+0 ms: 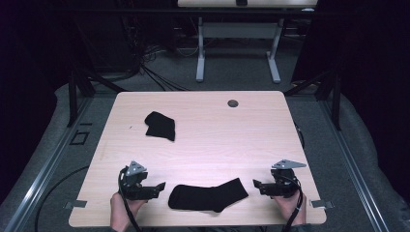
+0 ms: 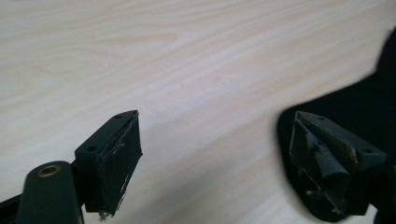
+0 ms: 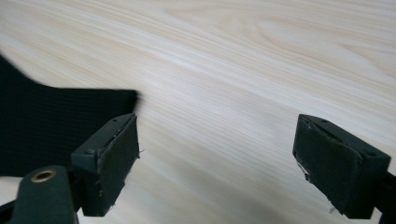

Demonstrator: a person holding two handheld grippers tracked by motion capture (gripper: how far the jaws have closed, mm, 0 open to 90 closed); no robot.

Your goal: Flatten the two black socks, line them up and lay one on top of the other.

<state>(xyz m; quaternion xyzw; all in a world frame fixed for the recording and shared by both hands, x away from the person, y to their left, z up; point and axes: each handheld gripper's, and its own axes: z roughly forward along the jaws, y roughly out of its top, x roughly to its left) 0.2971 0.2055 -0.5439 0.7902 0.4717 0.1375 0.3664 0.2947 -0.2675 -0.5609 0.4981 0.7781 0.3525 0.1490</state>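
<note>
- At the near left of the pale wooden table (image 1: 203,140), a person's left hand (image 1: 123,209) holds the left gripper (image 1: 155,187) low over the wood, its nose turned toward the middle of the table.
- Seen along the left gripper (image 2: 212,154) in the left gripper view, its jaws stand wide apart with nothing between them but bare tabletop; the rounded end of the long black sock (image 2: 355,112) lies under and behind the right-hand jaw, while the other jaw sits over bare wood.
- Farther back and left of centre, a second, folded black sock (image 1: 161,125) lies on its own, well apart from both grippers.
- Along the near edge, between the two grippers, the long black sock (image 1: 208,195) is laid out flat, one end just beside the left gripper and the other end near the right one.
- A small dark round fitting (image 1: 233,103) is set into the table near the far edge.
- At the near right, the right hand (image 1: 290,207) holds the right gripper (image 1: 257,184), pointed back toward the sock.
- In the right gripper view, the right gripper (image 3: 215,154) has its jaws spread wide and empty; the straight-cut edge of the long black sock (image 3: 51,126) reaches the left-hand jaw and runs behind it, and the gap and the other jaw lie over bare wood.
</note>
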